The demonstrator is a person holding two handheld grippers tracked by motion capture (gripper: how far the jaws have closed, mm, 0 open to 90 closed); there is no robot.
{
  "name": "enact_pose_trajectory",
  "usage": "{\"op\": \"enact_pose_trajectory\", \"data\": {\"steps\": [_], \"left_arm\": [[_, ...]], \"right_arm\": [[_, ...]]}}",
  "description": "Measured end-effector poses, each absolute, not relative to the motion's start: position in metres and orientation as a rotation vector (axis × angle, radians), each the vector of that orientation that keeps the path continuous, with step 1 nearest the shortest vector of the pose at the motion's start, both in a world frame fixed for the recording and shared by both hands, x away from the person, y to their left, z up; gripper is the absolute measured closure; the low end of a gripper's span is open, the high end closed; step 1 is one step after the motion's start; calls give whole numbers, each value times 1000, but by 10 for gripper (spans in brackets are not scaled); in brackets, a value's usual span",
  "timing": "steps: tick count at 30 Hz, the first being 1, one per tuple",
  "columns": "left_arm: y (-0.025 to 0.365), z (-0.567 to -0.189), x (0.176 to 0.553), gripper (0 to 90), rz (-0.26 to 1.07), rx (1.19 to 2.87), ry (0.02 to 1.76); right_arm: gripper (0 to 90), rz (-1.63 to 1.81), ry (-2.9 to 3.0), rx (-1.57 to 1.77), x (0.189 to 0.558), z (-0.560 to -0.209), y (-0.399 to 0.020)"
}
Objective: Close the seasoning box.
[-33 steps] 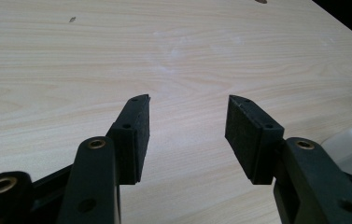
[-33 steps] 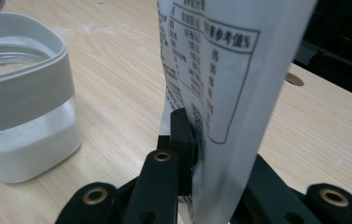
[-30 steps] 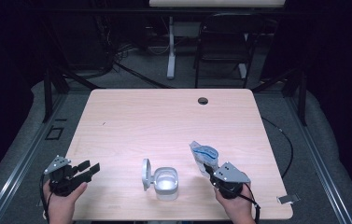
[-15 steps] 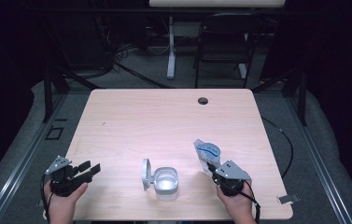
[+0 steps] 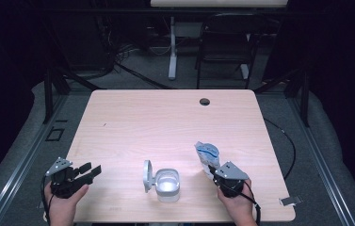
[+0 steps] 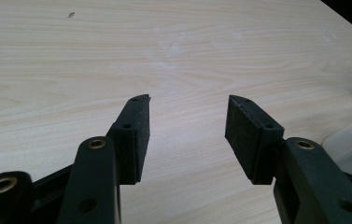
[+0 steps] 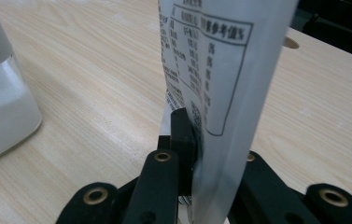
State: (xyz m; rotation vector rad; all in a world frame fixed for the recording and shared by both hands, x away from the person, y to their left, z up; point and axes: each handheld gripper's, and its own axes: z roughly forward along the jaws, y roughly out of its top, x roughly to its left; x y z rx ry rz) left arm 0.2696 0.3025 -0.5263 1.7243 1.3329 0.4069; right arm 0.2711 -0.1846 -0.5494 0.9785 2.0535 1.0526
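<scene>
The white printed pouch (image 5: 206,155) stands pinched in the right gripper (image 5: 213,172) near the table's (image 5: 165,122) near right edge, a little nearer the person than a second ago. Left of it sits the open white container (image 5: 167,184), lid up. Far left, the left gripper (image 5: 92,170) rests unmoved, jaws spread over bare wood.

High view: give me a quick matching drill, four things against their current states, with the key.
1 left gripper
2 right gripper
3 packet
4 white container

a lid flipped open, table middle
b clamped between jaws, upright
c jaws apart, holding nothing
d shut on the packet

Pairs: 1-c, 2-d, 3-b, 4-a
</scene>
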Motion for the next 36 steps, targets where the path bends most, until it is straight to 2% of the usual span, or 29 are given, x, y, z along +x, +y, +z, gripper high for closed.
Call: {"op": "enact_pose_trajectory", "data": {"steps": [26,36], "left_arm": [[303,-527,270,505,402,1724,1335],[304,-527,270,505,400,1727,1337]], "right_arm": [[839,1055,2063,996,270,-554,-187],[793,1043,2070,1007,267,-553,-189]]}}
